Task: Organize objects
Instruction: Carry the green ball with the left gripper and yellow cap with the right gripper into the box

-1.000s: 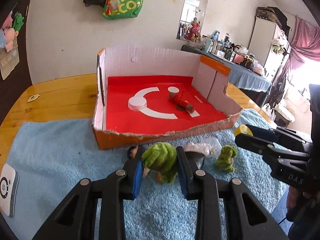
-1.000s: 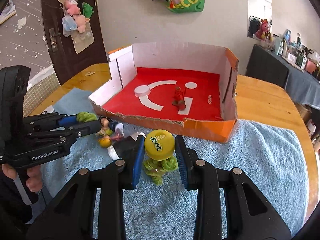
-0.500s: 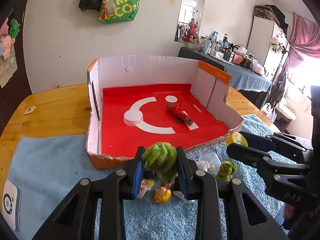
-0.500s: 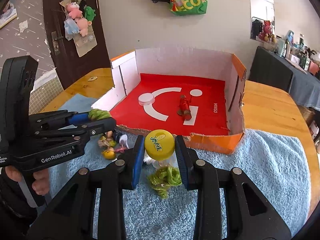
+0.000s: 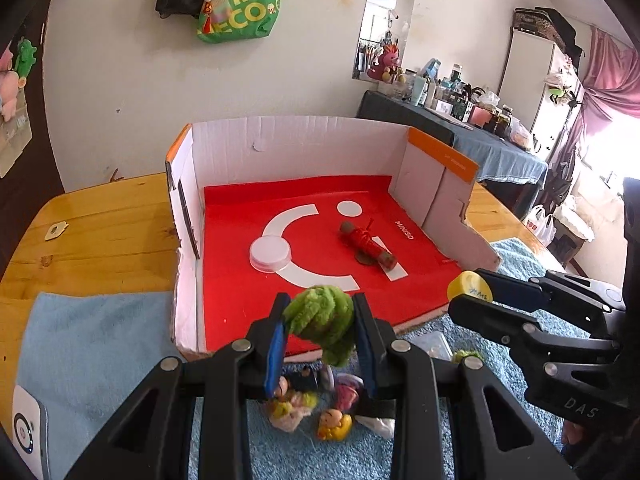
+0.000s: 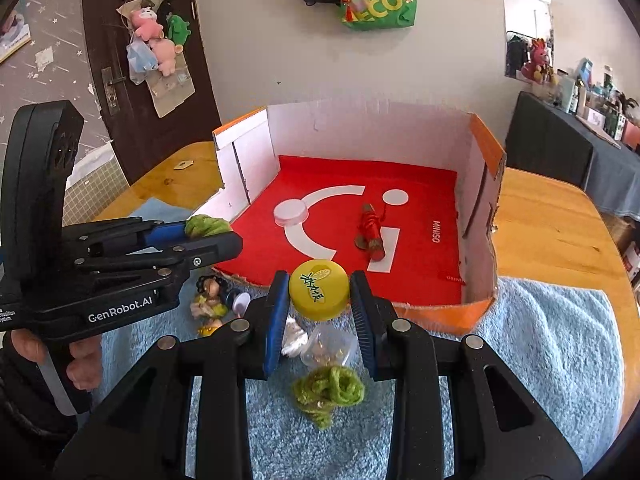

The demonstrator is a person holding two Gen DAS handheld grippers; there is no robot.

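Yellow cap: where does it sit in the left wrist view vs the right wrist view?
Left wrist view: yellow cap at right of centre, clamped at the tip of the right gripper coming in from the right edge.
Right wrist view: yellow cap at centre, between the right gripper's blue pads.
Shared landmark: the red roll lying on the floor of the cardboard box.

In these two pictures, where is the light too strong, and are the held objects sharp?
Left wrist view: the window at far right is blown out white; the green yarn ball is sharp. Right wrist view: lighting is even; the yellow cap is sharp; straight edges bend near the rim.
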